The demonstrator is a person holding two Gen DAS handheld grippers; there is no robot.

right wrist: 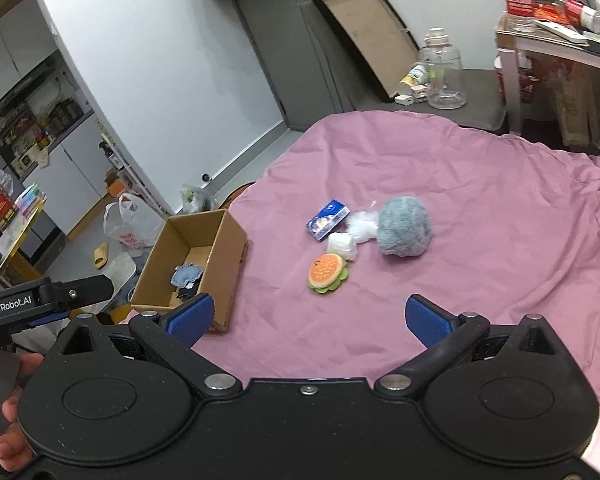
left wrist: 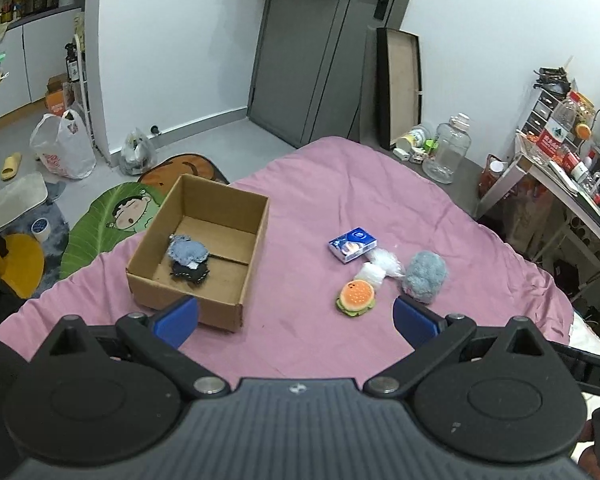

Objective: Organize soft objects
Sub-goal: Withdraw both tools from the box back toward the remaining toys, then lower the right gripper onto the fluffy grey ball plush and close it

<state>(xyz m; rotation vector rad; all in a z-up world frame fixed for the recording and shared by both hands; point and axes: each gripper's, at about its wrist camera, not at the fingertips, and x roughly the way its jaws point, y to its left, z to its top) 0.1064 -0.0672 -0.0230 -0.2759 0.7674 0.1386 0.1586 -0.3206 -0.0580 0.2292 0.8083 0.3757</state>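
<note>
1. both grippers spread, empty: left gripper (left wrist: 296,320), right gripper (right wrist: 308,320).
2. burger plush (right wrist: 327,273) lay mid-bed, right of cardboard box (right wrist: 224,240), just ahead of right gripper.
3. right hand likely nearer.

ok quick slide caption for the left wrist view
Open left gripper above pink bedsheet; cardboard box holds denim patches, burger plush waits outside.

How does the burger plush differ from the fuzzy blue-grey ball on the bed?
The burger plush is flat, orange and green with a face; the fuzzy ball is rounder, bulkier and plain blue-grey. Both lie on the pink bedcover, outside the cardboard box.
</note>
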